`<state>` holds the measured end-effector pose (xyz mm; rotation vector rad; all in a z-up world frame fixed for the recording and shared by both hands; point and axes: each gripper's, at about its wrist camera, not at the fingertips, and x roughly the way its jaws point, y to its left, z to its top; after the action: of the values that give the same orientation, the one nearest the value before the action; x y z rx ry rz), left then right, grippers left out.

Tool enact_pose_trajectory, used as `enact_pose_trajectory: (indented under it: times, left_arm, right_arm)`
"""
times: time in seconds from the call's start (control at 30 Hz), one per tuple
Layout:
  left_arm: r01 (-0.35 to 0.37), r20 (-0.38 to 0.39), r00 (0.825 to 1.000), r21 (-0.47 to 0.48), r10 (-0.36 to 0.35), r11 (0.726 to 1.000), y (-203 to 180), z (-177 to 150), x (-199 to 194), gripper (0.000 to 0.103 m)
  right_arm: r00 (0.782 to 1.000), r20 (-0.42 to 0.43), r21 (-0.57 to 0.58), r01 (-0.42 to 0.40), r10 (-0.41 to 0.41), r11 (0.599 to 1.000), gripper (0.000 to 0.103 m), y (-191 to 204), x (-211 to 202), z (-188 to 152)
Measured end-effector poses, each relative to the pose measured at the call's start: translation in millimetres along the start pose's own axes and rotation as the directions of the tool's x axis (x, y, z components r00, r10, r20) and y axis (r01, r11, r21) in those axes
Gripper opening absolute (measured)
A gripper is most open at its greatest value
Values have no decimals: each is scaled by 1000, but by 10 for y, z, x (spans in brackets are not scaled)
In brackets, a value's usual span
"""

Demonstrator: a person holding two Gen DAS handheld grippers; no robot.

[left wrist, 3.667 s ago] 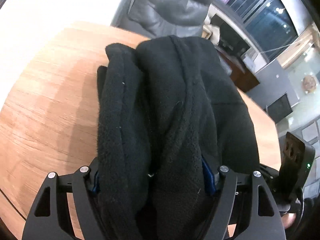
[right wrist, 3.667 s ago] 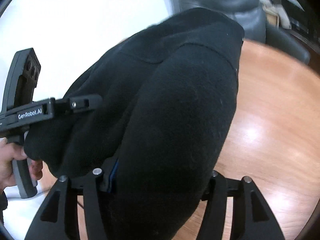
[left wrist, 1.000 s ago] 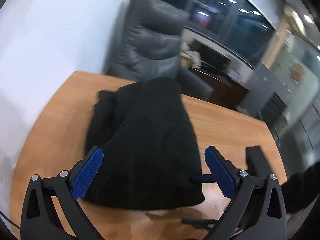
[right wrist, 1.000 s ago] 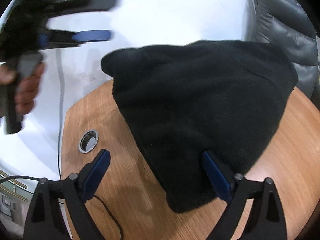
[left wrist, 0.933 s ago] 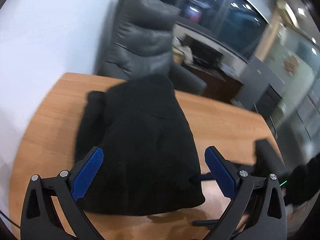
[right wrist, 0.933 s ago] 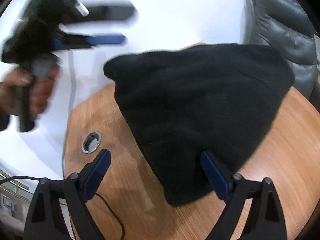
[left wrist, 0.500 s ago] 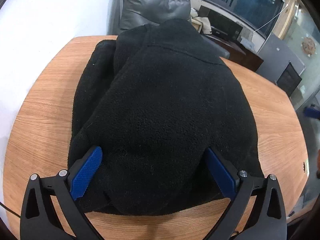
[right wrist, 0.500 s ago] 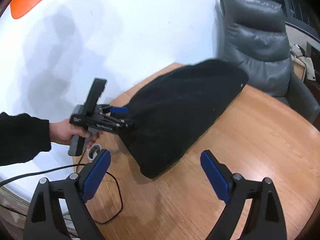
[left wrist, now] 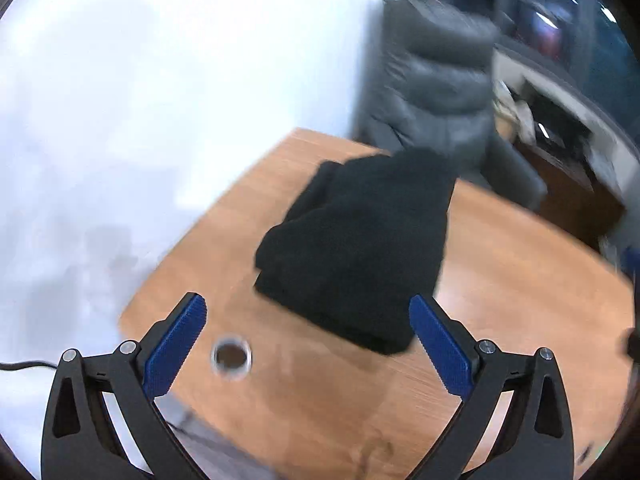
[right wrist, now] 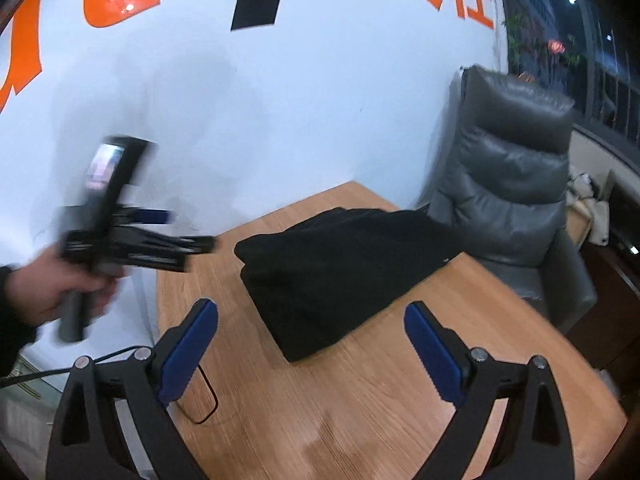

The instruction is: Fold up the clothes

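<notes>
A black fleece garment (left wrist: 360, 240) lies folded in a compact bundle on the wooden table (left wrist: 500, 280); it also shows in the right wrist view (right wrist: 340, 268). My left gripper (left wrist: 308, 336) is open and empty, raised above and back from the near edge of the garment. My right gripper (right wrist: 312, 344) is open and empty, also back from the garment. The left gripper shows blurred in the right wrist view (right wrist: 200, 248), held by a hand left of the garment.
A grey leather armchair (right wrist: 512, 184) stands behind the table's far edge. A round cable hole (left wrist: 232, 356) is in the table near my left gripper. A black cable (right wrist: 200, 404) loops over the table edge. A white wall with orange lettering is behind.
Both grippers have let go of the garment and pulled back and up. The garment now lies folded on the table. The left gripper is moving and blurred.
</notes>
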<state>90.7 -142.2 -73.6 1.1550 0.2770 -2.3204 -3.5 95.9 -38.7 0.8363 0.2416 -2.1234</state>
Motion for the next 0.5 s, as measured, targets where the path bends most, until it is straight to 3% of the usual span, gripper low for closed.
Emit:
enact_pose_trajectory:
  times: [0.13,0.27,0.5]
  left_arm:
    - [-141,-35,990,-152,137,978,-175,-260,-856,103]
    - [-241,-25,970,-167,240,956,-428,-509,-1369,103]
    - [-238,-2,970,-205,243,949,-539,-727,-1778,103]
  right_arm:
    - [999,-26,-33,43,-44,999,97,100,-342,-27]
    - [996,-55,-33,68,-69,997,97,180,-600,-94]
    - [992,-63,-70,102,-106,992,97,285,-855,-185]
